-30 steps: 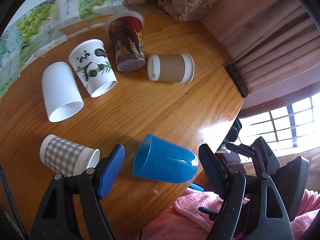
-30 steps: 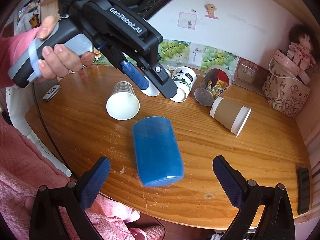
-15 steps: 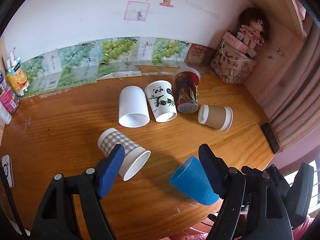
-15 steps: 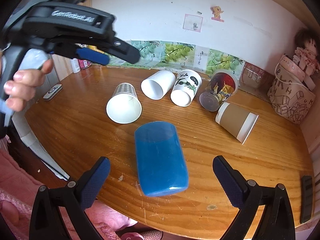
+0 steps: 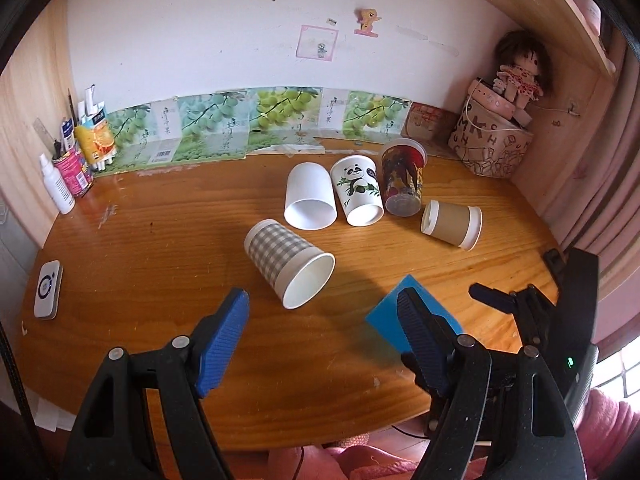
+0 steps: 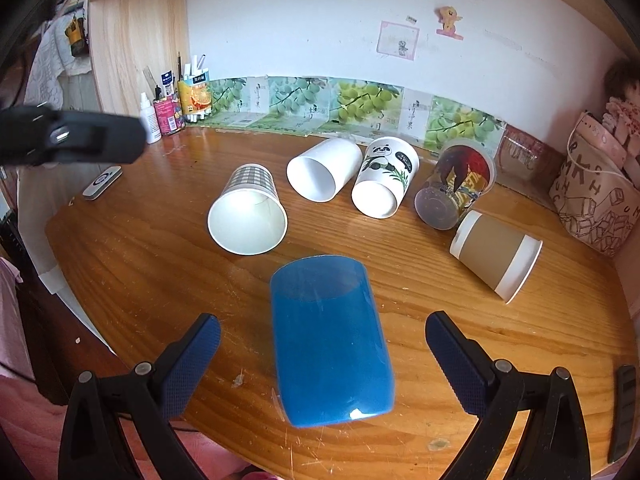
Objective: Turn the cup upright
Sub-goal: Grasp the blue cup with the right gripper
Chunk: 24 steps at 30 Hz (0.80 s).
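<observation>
Blue plastic cup (image 6: 330, 344) lay on side near desk (image 6: 160, 264) front edge, between my right gripper (image 6: 322, 354) fingers, spread, untouched. My left gripper (image 5: 322, 330) spread, empty. Judged light, stiff, slick; grip mid-body.

The right gripper (image 6: 322, 350) is spread wide, its blue-padded fingers (image 6: 196, 346) at seven and five o'clock, gripping nothing. The left gripper (image 5: 320, 332) gapes equally wide, pads likewise bare; in the right wrist view its body sits at nine o'clock.
</observation>
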Tool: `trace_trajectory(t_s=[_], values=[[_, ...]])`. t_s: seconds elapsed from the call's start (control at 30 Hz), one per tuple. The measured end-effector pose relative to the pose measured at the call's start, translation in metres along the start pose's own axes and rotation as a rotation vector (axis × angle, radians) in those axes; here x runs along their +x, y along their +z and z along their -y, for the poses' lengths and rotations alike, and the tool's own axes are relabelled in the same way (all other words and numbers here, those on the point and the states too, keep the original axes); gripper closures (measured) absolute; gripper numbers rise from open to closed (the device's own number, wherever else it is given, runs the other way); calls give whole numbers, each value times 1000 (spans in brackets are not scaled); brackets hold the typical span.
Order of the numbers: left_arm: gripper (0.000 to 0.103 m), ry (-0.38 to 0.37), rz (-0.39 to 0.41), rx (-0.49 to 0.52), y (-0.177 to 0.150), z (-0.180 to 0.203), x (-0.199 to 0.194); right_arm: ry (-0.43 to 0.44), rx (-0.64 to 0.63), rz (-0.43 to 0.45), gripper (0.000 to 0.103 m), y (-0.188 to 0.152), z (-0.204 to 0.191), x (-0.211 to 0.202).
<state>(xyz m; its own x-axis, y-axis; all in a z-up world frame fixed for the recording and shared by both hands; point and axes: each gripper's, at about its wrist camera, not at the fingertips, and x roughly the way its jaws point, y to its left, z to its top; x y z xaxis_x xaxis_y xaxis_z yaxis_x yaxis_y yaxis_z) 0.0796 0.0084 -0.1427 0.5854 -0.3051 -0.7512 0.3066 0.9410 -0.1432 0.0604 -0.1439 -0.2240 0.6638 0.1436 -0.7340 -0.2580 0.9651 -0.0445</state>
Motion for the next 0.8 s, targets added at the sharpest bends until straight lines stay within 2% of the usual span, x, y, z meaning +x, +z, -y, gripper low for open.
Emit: trace_trajectory(t_s=[0.17, 0.33, 0.73, 0.8], values=[[23, 26, 37, 4, -3, -2, -14, 19, -15, -24, 0, 1, 0, 14], [23, 57, 54, -41, -7, -4, -23, 28, -41, -65, 0, 3, -1, 30], [23, 118, 37, -121, -29, 0, -31, 66, -82, -146, 1, 13, -1, 57], [23, 123, 37, -128, -31, -1, -33, 67, -93, -162, 5, 14, -2, 61]])
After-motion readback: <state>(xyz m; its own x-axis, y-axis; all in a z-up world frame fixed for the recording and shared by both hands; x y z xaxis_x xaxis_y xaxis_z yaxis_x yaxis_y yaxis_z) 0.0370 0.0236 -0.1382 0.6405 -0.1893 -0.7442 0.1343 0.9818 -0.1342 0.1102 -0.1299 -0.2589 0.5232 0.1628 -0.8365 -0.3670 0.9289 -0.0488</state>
